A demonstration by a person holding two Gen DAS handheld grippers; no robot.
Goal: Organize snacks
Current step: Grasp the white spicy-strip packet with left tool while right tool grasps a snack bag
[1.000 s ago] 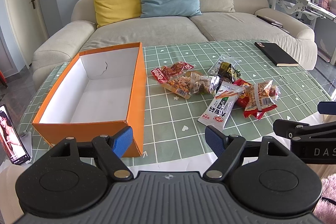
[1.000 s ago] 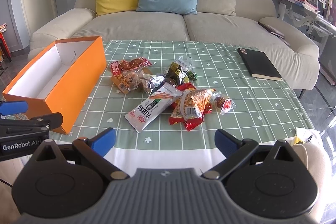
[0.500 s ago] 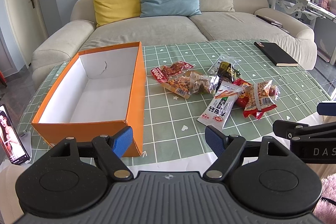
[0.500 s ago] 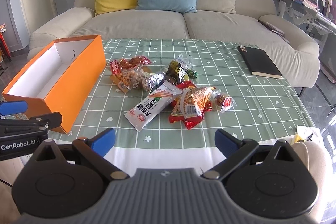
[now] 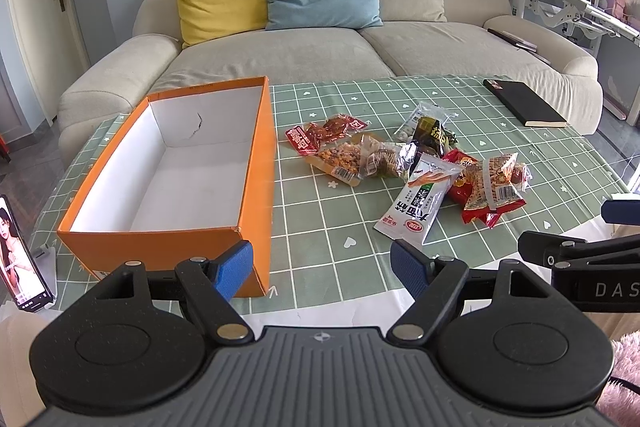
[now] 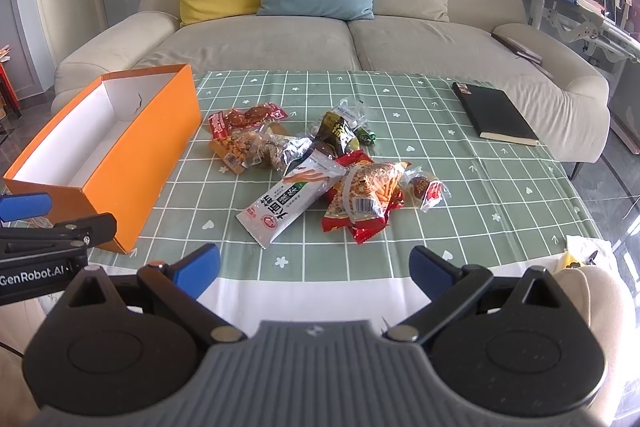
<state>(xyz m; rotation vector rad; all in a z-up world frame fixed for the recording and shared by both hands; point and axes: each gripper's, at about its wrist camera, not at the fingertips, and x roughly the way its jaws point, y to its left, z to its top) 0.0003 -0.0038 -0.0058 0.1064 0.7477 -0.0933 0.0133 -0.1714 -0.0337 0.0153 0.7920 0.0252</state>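
Note:
An empty orange box (image 5: 256, 163) (image 6: 160, 147) with a white inside stands on the left of the green checked tablecloth. A loose pile of snack packets lies to its right: a long white packet (image 5: 420, 199) (image 6: 292, 199), red packets (image 5: 492, 187) (image 6: 364, 199), a dark green packet (image 5: 432, 135) (image 6: 338, 129) and clear packets (image 5: 340, 157) (image 6: 248, 147). My left gripper (image 5: 322, 269) is open and empty near the table's front edge, by the box corner. My right gripper (image 6: 314, 273) is open and empty in front of the pile.
A black notebook (image 5: 524, 103) (image 6: 496, 117) lies at the table's back right. A sofa (image 5: 320, 47) with cushions stands behind the table. A phone (image 5: 20, 255) stands at the front left. A desk (image 5: 580, 7) is at the far right.
The right gripper has moved slightly forward toward the snack pile. The left gripper has barely moved.

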